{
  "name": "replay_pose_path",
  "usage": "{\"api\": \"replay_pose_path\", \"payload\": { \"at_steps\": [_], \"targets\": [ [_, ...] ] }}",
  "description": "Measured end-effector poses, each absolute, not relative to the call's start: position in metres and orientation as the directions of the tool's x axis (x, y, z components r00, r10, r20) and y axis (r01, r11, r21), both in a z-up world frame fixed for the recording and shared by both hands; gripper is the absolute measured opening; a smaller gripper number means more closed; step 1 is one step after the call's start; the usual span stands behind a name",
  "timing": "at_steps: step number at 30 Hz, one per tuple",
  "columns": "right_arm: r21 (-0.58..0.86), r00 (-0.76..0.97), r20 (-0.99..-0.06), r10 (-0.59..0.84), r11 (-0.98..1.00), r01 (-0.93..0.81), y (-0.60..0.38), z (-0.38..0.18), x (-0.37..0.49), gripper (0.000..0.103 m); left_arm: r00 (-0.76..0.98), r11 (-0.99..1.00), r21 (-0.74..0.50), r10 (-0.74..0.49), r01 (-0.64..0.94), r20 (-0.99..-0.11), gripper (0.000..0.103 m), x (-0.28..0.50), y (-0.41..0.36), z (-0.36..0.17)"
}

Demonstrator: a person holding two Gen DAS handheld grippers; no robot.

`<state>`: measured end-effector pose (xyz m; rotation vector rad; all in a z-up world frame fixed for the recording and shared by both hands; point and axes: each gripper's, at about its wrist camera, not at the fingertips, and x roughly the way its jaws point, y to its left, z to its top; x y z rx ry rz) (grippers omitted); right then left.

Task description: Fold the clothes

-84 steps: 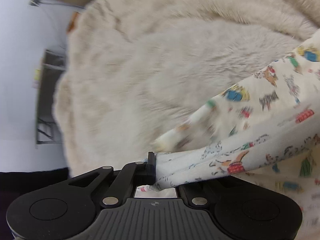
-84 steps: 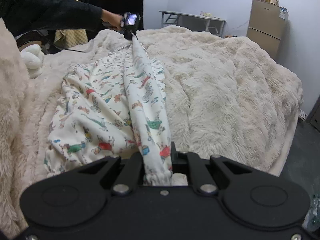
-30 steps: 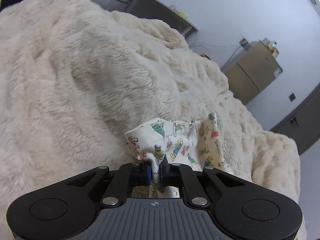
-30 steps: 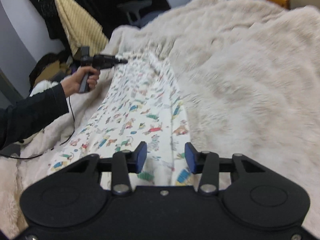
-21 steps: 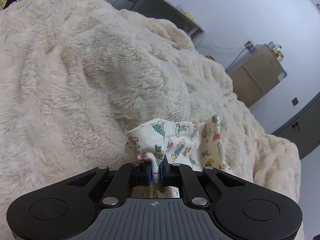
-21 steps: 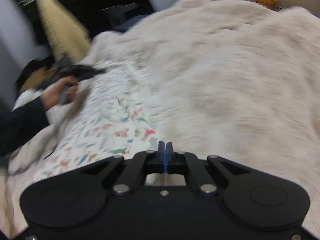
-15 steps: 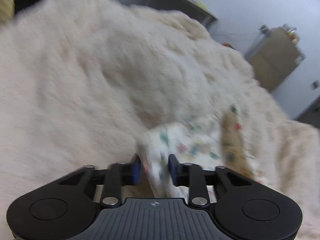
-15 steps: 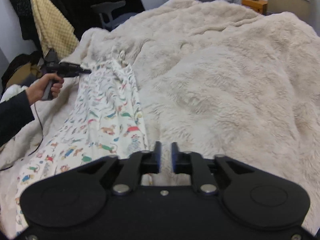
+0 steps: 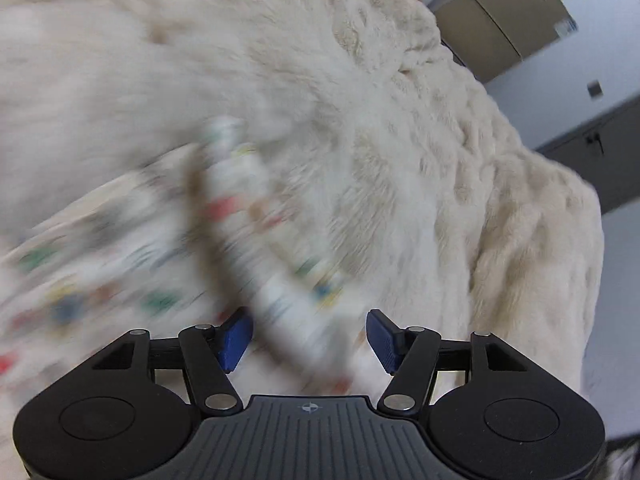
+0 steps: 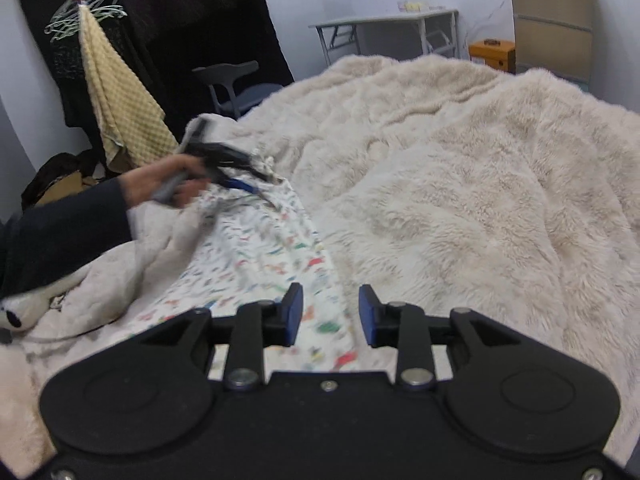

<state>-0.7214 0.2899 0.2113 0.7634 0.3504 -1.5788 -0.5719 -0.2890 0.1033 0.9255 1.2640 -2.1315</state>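
A white garment with a small colourful print (image 10: 272, 264) lies folded lengthwise in a long strip on a cream fluffy blanket (image 10: 460, 200). My right gripper (image 10: 330, 314) is open and empty over the strip's near end. My left gripper (image 9: 308, 338) is open, and the blurred garment (image 9: 240, 232) lies loose just under and between its fingers. In the right wrist view the left gripper (image 10: 248, 180) shows at the strip's far end, held by a hand.
A dark chair (image 10: 236, 80), a folding table (image 10: 384, 32) and a tan cabinet (image 10: 552, 16) stand beyond the bed. A yellow towel (image 10: 120, 112) hangs at the back left. An orange box (image 10: 492, 52) sits past the blanket's far edge.
My left gripper has opened and let go of the garment's end, then swung over it. My right gripper, briefly shut and empty, has opened again over the strip's near end.
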Motion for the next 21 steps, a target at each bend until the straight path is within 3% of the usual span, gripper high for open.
{"api": "replay_pose_path", "payload": {
  "at_steps": [3, 5, 8, 12, 18, 21],
  "targets": [
    [0.181, -0.059, -0.634, -0.771, -0.222, 0.958, 0.321, 0.217, -0.707, 0.034, -0.713, -0.436, -0.6, -0.158, 0.671, -0.683, 0.062, -0.578, -0.296, 0.122],
    [0.207, -0.085, -0.617, -0.782, -0.266, 0.942, 0.348, 0.216, -0.701, 0.034, -0.784, -0.397, -0.681, -0.212, 0.615, -0.584, 0.074, -0.563, -0.3, 0.137],
    [0.255, -0.119, -0.6, -0.791, -0.33, 0.909, 0.389, 0.208, -0.688, 0.038, -0.817, -0.395, -0.717, -0.218, 0.574, -0.534, 0.074, -0.532, -0.293, 0.148],
    [0.346, -0.184, -0.576, -0.796, -0.442, 0.827, 0.456, 0.191, -0.659, 0.067, -0.801, -0.441, -0.675, -0.226, 0.592, -0.554, 0.082, -0.447, -0.264, 0.143],
    [0.613, -0.153, -0.514, -0.844, -0.486, 0.622, 0.54, 0.158, -0.642, 0.072, -0.75, -0.298, -0.689, -0.269, 0.661, -0.604, 0.084, -0.309, -0.223, 0.087],
    [0.714, -0.152, -0.469, -0.87, -0.475, 0.515, 0.574, 0.144, -0.636, 0.074, -0.784, -0.198, -0.765, -0.276, 0.613, -0.556, 0.084, -0.27, -0.206, 0.058]
  ]
}}
